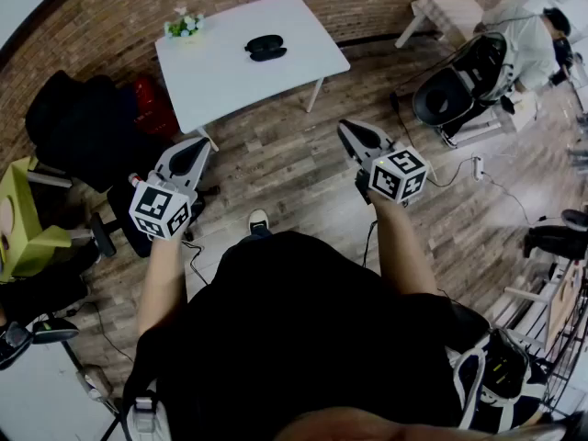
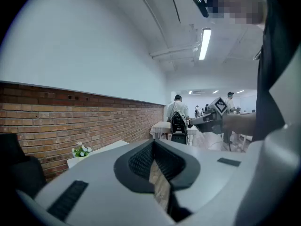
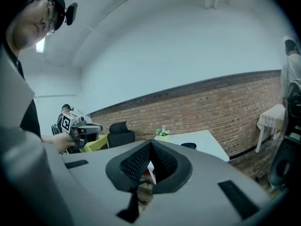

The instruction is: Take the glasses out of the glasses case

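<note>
The glasses case (image 1: 265, 48) lies on the white table (image 1: 220, 81), right of its middle and nearer the far edge. A small pot of flowers (image 1: 185, 26) stands at the far left corner. The person stands on the wood floor, well apart from the table's near edge, so the step in hand is likely the approach.

The left gripper (image 1: 197, 145) and right gripper (image 1: 351, 132) are both held in the air short of the table. Each has its jaws together and nothing between them.

The case is small and dark from here, and I cannot tell whether its lid is up or down.

To do this well, come up square to the near edge and part both pairs of jaws before reaching. Pin the case's base with one gripper and let the other work the lid. Take the glasses by the frame, not the lenses, and keep clear of the flowers.
</note>
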Available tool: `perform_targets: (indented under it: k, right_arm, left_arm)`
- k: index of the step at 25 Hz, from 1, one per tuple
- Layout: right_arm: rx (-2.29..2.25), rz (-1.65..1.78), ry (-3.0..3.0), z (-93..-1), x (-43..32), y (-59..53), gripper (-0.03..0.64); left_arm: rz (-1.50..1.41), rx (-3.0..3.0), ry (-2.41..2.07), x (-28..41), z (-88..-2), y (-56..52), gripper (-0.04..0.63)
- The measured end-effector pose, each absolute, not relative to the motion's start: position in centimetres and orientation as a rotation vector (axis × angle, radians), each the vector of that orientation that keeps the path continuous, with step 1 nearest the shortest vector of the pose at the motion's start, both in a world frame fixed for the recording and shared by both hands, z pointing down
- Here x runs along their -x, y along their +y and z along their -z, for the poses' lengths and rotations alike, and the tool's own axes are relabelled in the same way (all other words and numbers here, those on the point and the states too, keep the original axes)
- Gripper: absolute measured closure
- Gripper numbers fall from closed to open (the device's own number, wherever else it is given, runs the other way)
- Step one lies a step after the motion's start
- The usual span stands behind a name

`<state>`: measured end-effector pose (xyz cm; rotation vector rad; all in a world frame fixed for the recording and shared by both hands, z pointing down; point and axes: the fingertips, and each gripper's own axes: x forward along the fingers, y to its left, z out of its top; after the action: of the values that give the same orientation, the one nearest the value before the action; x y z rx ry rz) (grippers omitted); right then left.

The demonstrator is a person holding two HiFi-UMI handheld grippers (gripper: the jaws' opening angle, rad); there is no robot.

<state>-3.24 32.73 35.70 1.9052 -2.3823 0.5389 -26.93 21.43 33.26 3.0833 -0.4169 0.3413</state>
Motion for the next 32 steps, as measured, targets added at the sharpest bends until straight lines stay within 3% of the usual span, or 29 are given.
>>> perform_targets:
  k: [32]
  right_arm:
    - [-2.114,-0.553,-2.210,-34.9,3.5,23.0,0.601]
  left_arm:
    - [-0.355,-3.077,-0.208,26.4,-34.9,7.1,0.586]
